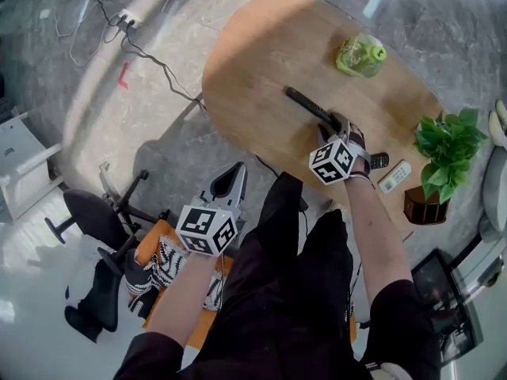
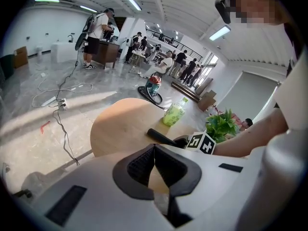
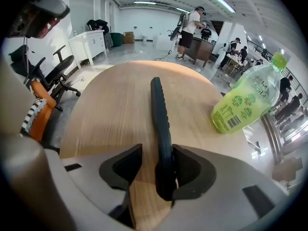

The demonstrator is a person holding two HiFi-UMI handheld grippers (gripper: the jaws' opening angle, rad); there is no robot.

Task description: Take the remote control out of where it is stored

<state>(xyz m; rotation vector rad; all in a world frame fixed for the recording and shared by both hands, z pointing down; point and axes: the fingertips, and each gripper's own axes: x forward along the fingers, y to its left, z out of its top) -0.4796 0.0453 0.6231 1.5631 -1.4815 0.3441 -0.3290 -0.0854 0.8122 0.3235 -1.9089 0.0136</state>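
Two hand-held grippers. The right hand-held gripper [image 3: 156, 163] is low over the table [image 3: 106, 109], jaws apart. The black remote control [image 3: 159, 105] lies between them, its near end against the right-side pad with a clear gap to the other pad, so it is not clamped. The rest of the remote runs straight ahead of the jaws on bare wood. The left hand-held gripper [image 2: 154, 150] has jaws together, empty, held back off the table. A green bottle [image 3: 245, 102] sits ahead-right of the right gripper, apart from the remote. The remote looks light, stiff and slim, with smooth plastic sides, probably slippery. Pinching across the narrow width nearer its middle seems best; held at this end it would likely pivot and droop.
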